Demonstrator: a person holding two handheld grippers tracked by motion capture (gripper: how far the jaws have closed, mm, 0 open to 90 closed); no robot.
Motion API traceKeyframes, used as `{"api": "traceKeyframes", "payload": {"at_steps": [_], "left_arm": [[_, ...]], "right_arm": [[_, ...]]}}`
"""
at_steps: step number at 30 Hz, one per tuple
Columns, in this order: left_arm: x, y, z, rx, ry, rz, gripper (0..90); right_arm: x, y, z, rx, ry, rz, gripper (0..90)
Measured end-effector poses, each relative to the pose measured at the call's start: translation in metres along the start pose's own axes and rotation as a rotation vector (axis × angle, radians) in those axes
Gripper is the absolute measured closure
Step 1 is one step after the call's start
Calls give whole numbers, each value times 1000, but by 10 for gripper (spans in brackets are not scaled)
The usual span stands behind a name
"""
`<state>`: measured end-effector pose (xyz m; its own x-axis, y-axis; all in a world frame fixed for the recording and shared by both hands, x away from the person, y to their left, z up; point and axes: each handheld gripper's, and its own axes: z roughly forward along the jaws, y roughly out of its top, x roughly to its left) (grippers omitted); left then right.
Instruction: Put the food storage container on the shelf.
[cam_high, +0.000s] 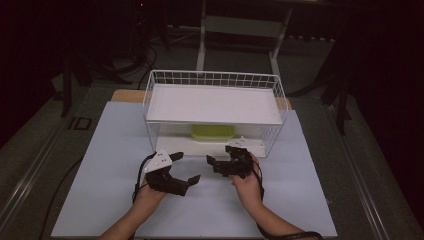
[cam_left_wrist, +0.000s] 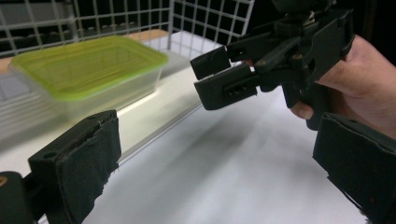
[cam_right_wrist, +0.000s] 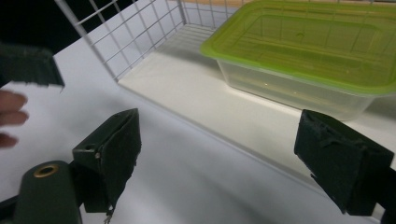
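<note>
You hold both claws spread, pinching nothing: left claw, right claw. Clear plastic box with green lid sits inside white wire basket, safely tucked under shelf.

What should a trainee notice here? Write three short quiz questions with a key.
1. True or false: the clear container sits on top of the upper shelf of the wire basket.
2. The right tongs are: A) shut on the container, B) open and empty, C) shut on a cloth.
3. What colour is the container's lid?

Key: 1 false, it sits beneath that shelf on the basket's lower level. 2 B. 3 green.
</note>
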<state>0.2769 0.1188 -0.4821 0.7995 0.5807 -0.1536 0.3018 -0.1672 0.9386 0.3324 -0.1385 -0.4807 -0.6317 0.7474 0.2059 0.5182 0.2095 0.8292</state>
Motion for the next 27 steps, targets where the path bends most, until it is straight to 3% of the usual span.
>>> {"api": "traceKeyframes", "payload": {"at_steps": [10,18,27], "left_arm": [[-6,1,-14,2,-51,3,15],[-9,-2,-32,-9,-68,-2,15],[-12,-15,-49,11,-67,6,15]], "right_arm": [[-2,-9,-40,-23,19,-81,142],[-11,-23,-68,-23,21,-73,141],[-17,-34,-93,-50,10,-85,143]]}}
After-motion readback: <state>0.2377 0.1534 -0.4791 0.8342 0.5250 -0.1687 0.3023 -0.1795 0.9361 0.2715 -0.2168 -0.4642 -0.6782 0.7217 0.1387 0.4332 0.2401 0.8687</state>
